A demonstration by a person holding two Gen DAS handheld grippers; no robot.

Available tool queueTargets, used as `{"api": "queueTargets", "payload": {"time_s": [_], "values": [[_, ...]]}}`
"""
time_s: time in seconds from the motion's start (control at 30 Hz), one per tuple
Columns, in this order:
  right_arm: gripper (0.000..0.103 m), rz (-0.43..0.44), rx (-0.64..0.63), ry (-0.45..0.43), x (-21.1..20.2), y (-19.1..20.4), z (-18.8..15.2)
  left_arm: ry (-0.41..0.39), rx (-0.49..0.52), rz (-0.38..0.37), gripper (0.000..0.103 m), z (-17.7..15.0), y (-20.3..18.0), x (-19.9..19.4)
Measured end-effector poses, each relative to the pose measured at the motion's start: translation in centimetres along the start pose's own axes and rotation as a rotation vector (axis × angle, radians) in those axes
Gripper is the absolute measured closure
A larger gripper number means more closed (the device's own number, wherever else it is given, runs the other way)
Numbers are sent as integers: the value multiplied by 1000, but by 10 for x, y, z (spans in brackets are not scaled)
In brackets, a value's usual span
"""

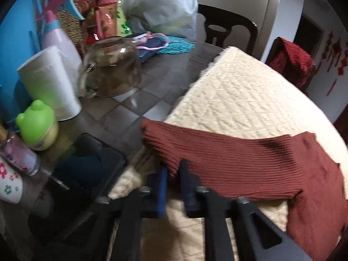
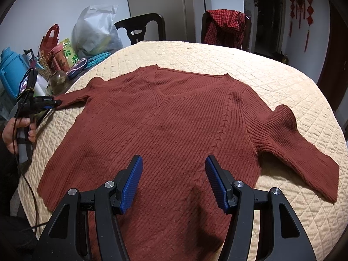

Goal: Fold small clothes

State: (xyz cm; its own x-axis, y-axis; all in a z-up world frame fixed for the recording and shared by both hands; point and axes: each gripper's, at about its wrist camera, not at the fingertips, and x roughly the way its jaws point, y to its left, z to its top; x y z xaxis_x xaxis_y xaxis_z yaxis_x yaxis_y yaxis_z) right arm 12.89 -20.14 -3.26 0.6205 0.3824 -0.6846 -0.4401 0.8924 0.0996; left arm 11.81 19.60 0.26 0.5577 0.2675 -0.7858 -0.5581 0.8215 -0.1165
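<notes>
A rust-red ribbed V-neck sweater (image 2: 174, 119) lies flat, front up, on a cream quilted cloth (image 2: 282, 82) that covers the table. Its left sleeve (image 1: 239, 158) stretches out to the table's left edge. My left gripper (image 1: 174, 171) is shut on that sleeve's cuff, with the knit pinched between the blue pads. The right wrist view shows the same grip (image 2: 57, 103), with a person's hand (image 2: 13, 134) on the handle. My right gripper (image 2: 174, 174) hovers open over the sweater's lower body with nothing between its fingers. The right sleeve (image 2: 300, 148) lies bent toward the near right.
Clutter crowds the bare tabletop on the left: a glass jar (image 1: 113, 74), a paper towel roll (image 1: 47, 82), a green frog-lidded tub (image 1: 38, 126), a dark phone (image 1: 87, 163) and a white plastic bag (image 1: 165, 6). Behind the table stand a dark chair (image 2: 141, 28) and a chair draped with red checked cloth (image 2: 226, 26).
</notes>
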Motion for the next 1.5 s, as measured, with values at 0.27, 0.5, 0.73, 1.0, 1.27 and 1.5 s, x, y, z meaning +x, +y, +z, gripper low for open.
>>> {"api": "queueTargets", "payload": {"time_s": [0.27,0.5,0.73,1.0,1.27,1.5], "values": [[43,13,20,-18,-7,-8,0,-147,164,-177,93,16,-55,-57],[43,27,55,-41,-17,-14,2,-190,393,-425,93,2,-158,-92],[43,18,118,-47,-25,-28,-1,-5,599,-625,90,-57,-247,-64],[43,61,206,-34,-20,-45,6,3,617,-753,68,-66,-229,-91],[57,171,218,24,19,-30,44,-82,503,-533,63,-25,-174,-73],[70,175,190,149,82,-17,71,-4,451,-479,63,-29,-156,-37]]}}
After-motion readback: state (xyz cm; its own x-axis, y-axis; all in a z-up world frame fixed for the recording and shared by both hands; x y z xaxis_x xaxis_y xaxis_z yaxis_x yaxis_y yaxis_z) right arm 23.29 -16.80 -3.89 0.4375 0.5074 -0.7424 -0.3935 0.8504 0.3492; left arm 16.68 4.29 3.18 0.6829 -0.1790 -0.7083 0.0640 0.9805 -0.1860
